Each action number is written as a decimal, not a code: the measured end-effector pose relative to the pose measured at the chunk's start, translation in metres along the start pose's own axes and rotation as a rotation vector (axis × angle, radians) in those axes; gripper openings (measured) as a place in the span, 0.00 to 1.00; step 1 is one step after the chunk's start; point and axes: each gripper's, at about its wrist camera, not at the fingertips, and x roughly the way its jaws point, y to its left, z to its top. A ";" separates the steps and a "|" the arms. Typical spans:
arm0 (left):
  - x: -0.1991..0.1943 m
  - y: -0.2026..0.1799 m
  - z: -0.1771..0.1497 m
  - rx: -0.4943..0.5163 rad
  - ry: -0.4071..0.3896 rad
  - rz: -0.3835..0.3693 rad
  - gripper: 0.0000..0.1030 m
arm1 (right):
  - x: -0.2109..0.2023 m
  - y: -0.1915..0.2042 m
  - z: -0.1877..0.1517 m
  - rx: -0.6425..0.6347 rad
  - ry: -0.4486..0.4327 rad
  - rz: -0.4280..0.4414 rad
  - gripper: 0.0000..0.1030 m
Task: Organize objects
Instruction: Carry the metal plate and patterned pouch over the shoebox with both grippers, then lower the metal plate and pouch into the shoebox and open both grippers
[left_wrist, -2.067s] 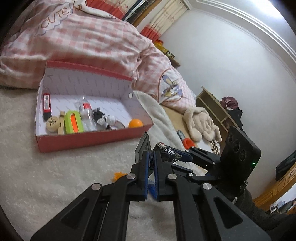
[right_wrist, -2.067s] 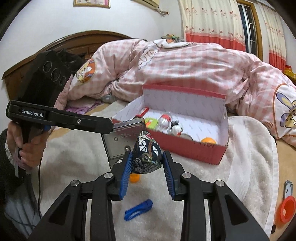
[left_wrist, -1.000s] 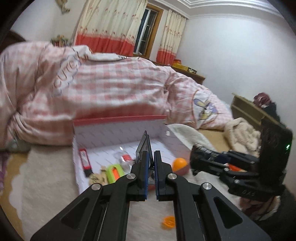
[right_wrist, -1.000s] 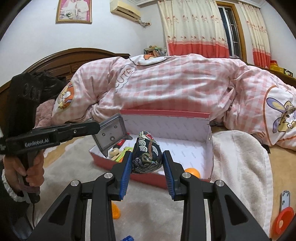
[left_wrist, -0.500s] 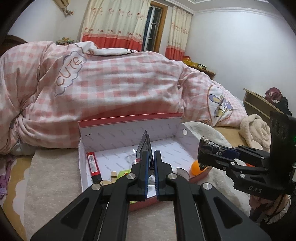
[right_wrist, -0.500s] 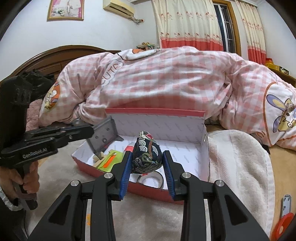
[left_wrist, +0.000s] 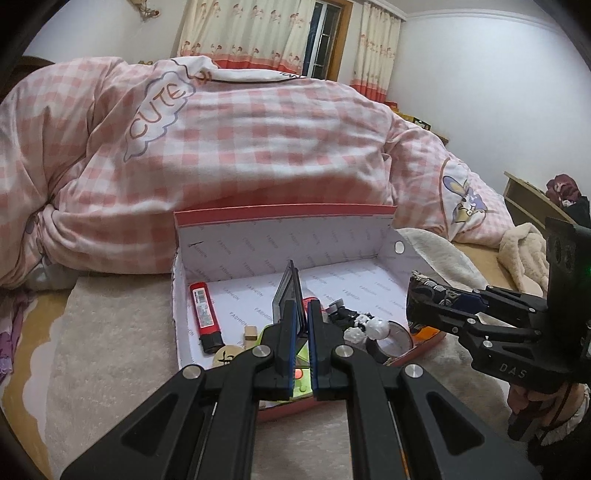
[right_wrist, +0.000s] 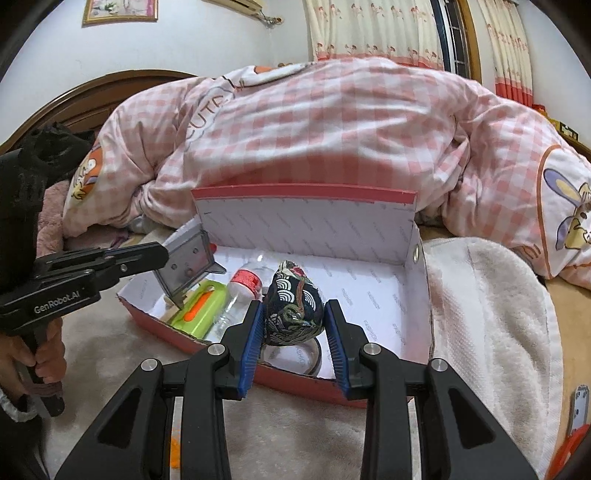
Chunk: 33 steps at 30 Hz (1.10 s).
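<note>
A red cardboard box (left_wrist: 284, 212) with a white printed lining lies open on the bed; it also shows in the right wrist view (right_wrist: 303, 192). My left gripper (left_wrist: 300, 314) is shut on a flat grey metal plate (left_wrist: 286, 291) and holds it over the box's front left part; the plate also shows in the right wrist view (right_wrist: 186, 258). My right gripper (right_wrist: 295, 325) is shut on a dark patterned fabric pouch (right_wrist: 293, 304), held over the box's front edge. In the left wrist view the right gripper (left_wrist: 424, 295) is at the box's right corner.
In the box lie a red lighter (left_wrist: 203, 314), a green case (right_wrist: 199, 308), a small plastic bottle (right_wrist: 236, 291), a tape roll (left_wrist: 391, 338), a black-and-white toy (left_wrist: 354, 321) and a wooden disc (left_wrist: 225, 356). A pink checked quilt (left_wrist: 240, 140) rises behind. A white towel (right_wrist: 487, 314) lies right.
Both grippers have moved forward and come in over the box with their objects still held. The plate now hangs lower, just above the green case.
</note>
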 end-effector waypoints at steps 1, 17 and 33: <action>0.001 0.001 0.000 0.000 0.002 0.001 0.04 | 0.003 -0.001 0.000 0.002 0.011 -0.002 0.33; 0.010 0.006 -0.007 0.011 0.038 0.016 0.04 | 0.020 -0.005 -0.006 0.015 0.104 -0.015 0.34; 0.009 0.009 -0.007 0.004 0.042 0.035 0.60 | 0.021 -0.005 -0.005 0.006 0.093 -0.058 0.53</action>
